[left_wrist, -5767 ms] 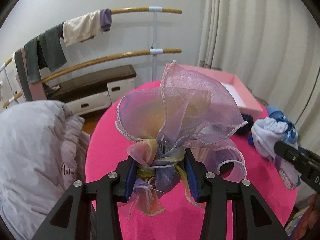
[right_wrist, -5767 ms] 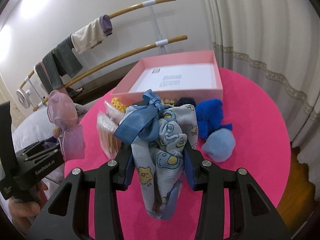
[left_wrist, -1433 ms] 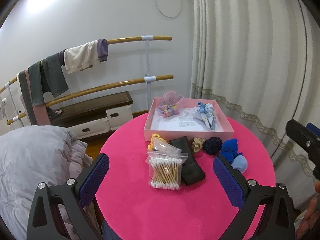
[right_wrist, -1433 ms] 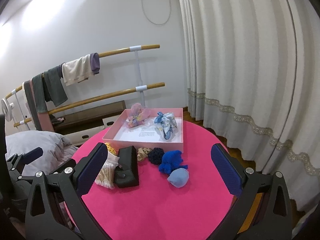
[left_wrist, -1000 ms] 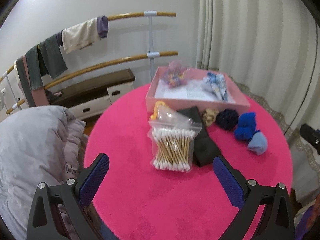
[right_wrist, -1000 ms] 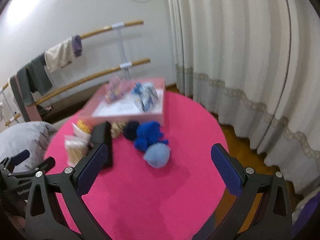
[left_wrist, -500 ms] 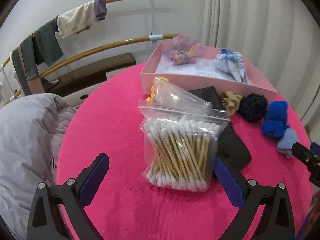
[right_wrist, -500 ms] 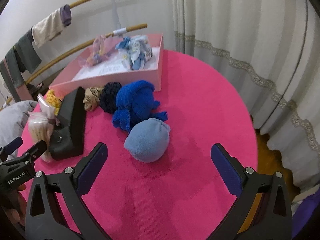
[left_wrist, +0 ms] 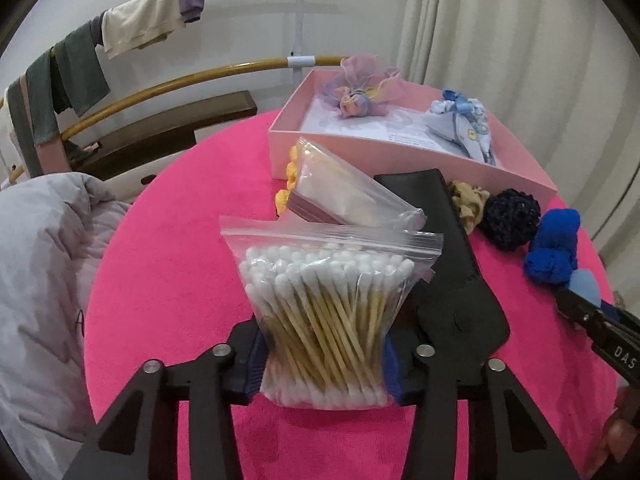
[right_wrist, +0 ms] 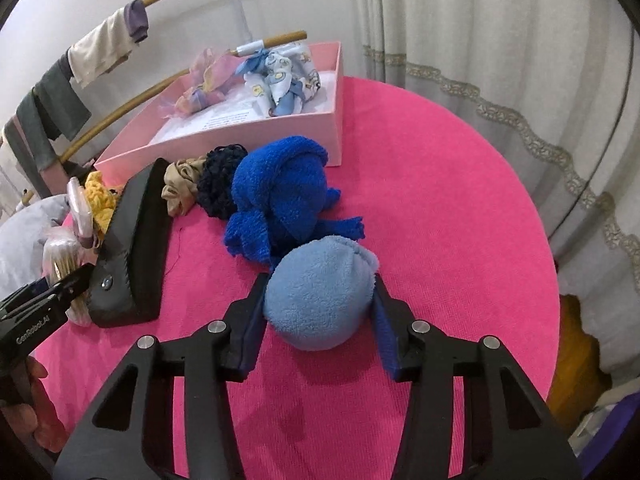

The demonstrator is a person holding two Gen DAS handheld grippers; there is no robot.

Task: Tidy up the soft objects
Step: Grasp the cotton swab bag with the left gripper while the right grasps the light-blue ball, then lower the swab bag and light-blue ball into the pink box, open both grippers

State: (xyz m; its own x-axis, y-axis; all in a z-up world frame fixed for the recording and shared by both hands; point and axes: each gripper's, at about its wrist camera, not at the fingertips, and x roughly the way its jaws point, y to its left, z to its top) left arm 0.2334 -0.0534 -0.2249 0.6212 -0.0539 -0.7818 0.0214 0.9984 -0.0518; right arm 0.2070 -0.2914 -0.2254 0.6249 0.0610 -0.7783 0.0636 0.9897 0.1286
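Two fabric bundles (left_wrist: 362,94) lie in one pink box (left_wrist: 400,156).

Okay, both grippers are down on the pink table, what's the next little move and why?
Probably finish closing, then lift both toward the pink box. The left gripper is closing around the cotton swab bag, and the right gripper is closing around the light blue ball.

Clothes (left_wrist: 136,34) hang over wooden rails (left_wrist: 200,76) near pale curtains (right_wrist: 500,40).
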